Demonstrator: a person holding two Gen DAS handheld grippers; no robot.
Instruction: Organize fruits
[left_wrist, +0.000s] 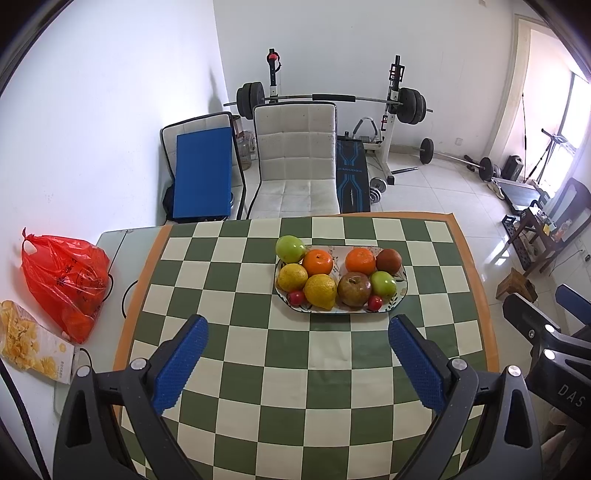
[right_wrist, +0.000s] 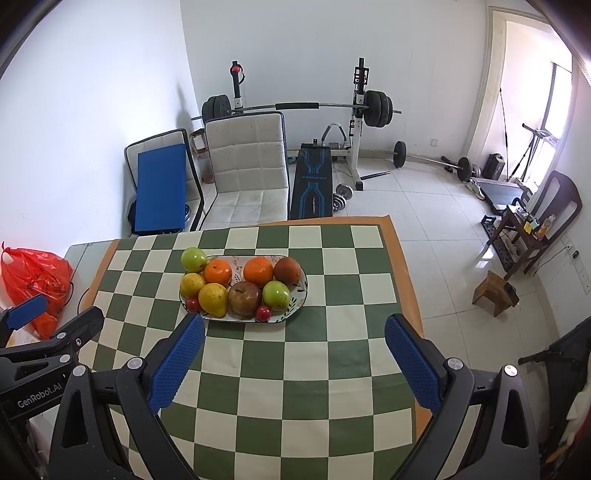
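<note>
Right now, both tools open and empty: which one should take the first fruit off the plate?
Left, probably. In the left wrist view the plate lies nearly centred ahead of the open left tool. In the right wrist view it sits off toward the left finger of the open right tool, needing a sideways shift.

Pale grey surface (left_wrist: 110, 240), mostly covered by a green-and-cream checkered cloth with an orange border (left_wrist: 295, 350). On the cloth, upper centre of frame: an oval floral-patterned ceramic plate (left_wrist: 400, 291) heaped with fruit. On bare surface at left of frame: a knotted red plastic bag (left_wrist: 62, 280), just below it a yellow-printed snack box (left_wrist: 33, 343), and a thin black cable (left_wrist: 123, 295) beside the cloth edge.
</note>
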